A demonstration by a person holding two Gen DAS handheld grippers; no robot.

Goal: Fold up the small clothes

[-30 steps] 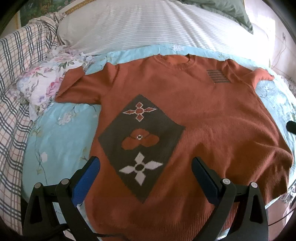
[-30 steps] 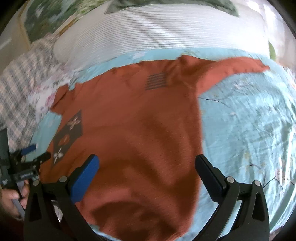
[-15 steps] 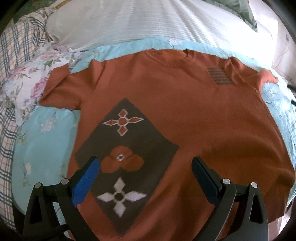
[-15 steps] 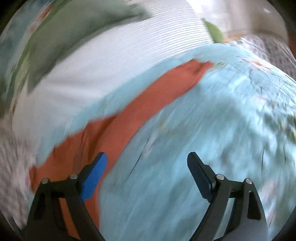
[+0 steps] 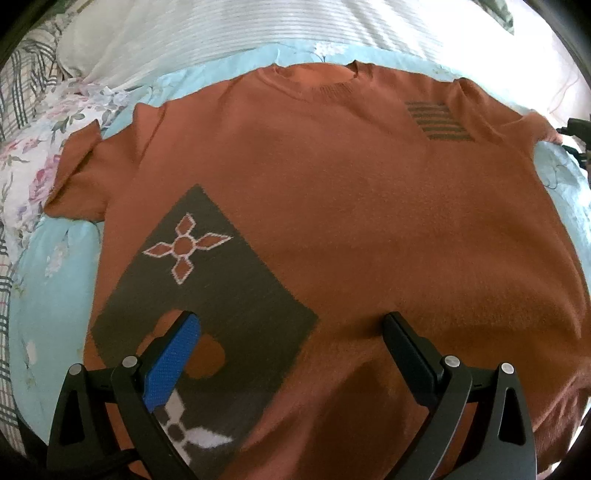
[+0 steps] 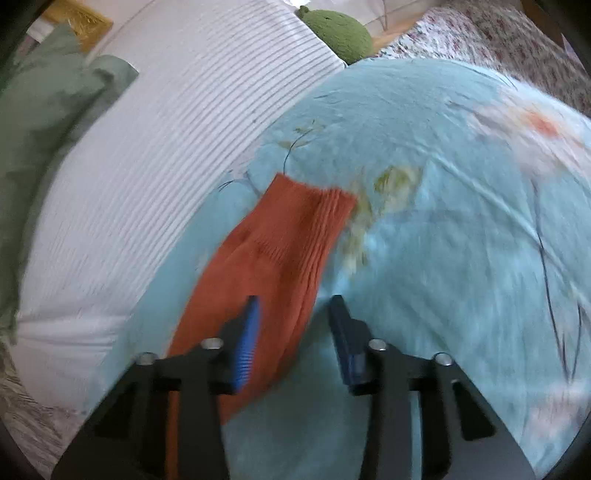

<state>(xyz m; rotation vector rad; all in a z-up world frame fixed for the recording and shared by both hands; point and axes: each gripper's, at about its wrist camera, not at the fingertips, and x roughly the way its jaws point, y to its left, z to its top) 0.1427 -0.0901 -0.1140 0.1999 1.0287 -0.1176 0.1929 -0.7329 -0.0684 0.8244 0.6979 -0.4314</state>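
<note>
An orange short-sleeved knit sweater (image 5: 351, 206) lies flat, front up, on a light blue floral bed sheet (image 5: 55, 280). It has a dark diamond panel (image 5: 221, 295) with flower motifs. My left gripper (image 5: 291, 325) is open and empty, low over the sweater's lower front. In the right wrist view the sweater's sleeve (image 6: 284, 240) runs between the fingers of my right gripper (image 6: 293, 310), which is partly closed around it with a gap still showing. The sleeve's ribbed cuff (image 6: 325, 210) lies ahead of the fingertips.
A white striped pillow (image 5: 258, 29) lies behind the sweater's collar, also in the right wrist view (image 6: 147, 166). A floral cloth (image 5: 26, 155) and plaid blanket (image 5: 22, 66) lie at the left. A green pillow (image 6: 44, 122) and green round object (image 6: 340, 33) sit beyond.
My left gripper has moved forward and lower over the sweater. My right gripper has swung right to the sleeve and its fingers have narrowed around it.
</note>
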